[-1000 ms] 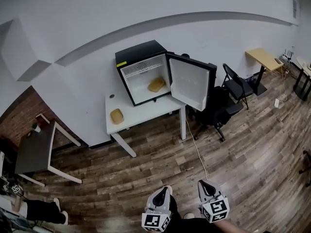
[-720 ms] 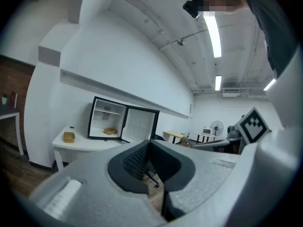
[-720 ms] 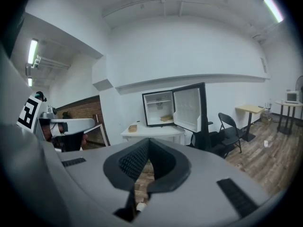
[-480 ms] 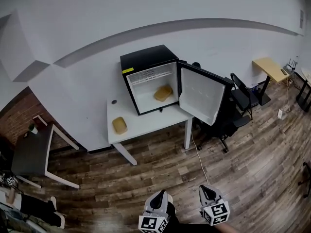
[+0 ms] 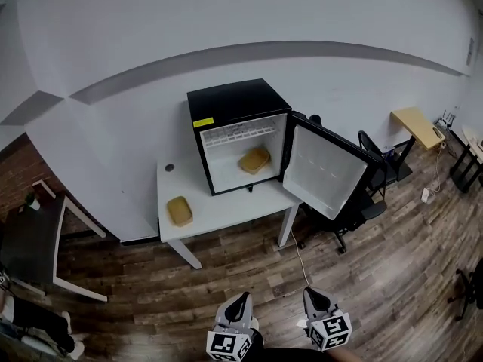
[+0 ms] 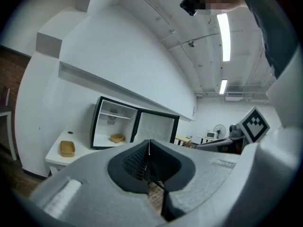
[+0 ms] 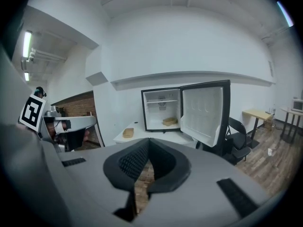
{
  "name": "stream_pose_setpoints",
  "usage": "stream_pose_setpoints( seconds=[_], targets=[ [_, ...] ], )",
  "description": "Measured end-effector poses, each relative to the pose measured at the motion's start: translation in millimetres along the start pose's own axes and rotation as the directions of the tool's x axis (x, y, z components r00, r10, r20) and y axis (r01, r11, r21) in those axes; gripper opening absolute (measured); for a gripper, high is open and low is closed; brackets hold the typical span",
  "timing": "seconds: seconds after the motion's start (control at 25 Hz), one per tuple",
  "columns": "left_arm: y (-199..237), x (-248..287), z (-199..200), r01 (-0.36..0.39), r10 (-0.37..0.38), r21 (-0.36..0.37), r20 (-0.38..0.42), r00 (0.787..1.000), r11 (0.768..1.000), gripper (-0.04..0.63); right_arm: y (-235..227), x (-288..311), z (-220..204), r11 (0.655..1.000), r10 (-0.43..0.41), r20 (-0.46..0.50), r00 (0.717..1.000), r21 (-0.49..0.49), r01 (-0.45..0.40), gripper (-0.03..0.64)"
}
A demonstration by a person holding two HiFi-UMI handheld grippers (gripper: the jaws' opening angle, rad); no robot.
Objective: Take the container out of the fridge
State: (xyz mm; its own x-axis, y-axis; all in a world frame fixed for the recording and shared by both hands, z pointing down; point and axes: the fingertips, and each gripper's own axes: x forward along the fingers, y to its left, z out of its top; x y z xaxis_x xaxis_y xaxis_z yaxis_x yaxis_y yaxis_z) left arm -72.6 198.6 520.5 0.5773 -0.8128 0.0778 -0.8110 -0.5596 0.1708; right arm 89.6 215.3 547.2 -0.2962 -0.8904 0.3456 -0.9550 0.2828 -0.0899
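At the far left a dark desk (image 5: 30, 240) stood on the wood-plank floor (image 5: 151, 292), next to a strip of brick wall (image 5: 15, 168). To its right, well apart from it, a white desk (image 5: 226, 211) stood against the white wall. On the left part of that desk lay a second container (image 5: 179, 210), tan and open-topped, just left of the fridge (image 5: 230, 100) and not touching it. The black fridge sat on the desk's right half with its door (image 5: 326, 173) swung wide open to the right, past the desk's edge. Inside, under a wire shelf, the tan container (image 5: 254, 160) rested on the white floor of the fridge, toward the right side. It was untouched, and both grippers were far from it. Behind and right of the door we saw a black chair (image 5: 361, 202), and farther right a small wooden desk (image 5: 416, 124) by the wall. A white cable (image 5: 301, 256) ran over the floor from below the door toward us.

At the bottom of the head view we held both grippers low over the floor. The left gripper (image 5: 241, 300) had its jaws clenched together with nothing between them. Just to its right, the right gripper (image 5: 310, 296) also had its jaws pressed together and empty. Both pointed toward the open fridge.
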Motion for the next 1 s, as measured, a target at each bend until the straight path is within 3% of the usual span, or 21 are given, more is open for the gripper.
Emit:
stream_pose_setpoints(
  seconds=[0.56,1.0],
  targets=[
    [100,57,28,0.039,-0.038,-0.02,0.043,0.998,0.999,0.015,15,103,60,0.998,-0.041,0.044,0.998,-0.047,0.043,0.002],
    [135,81,24,0.03,-0.028,-0.062,0.036,0.999,0.998,0.017,3,132,61,0.995,-0.091,0.008,0.996,-0.044,0.091,0.002]
  ],
)
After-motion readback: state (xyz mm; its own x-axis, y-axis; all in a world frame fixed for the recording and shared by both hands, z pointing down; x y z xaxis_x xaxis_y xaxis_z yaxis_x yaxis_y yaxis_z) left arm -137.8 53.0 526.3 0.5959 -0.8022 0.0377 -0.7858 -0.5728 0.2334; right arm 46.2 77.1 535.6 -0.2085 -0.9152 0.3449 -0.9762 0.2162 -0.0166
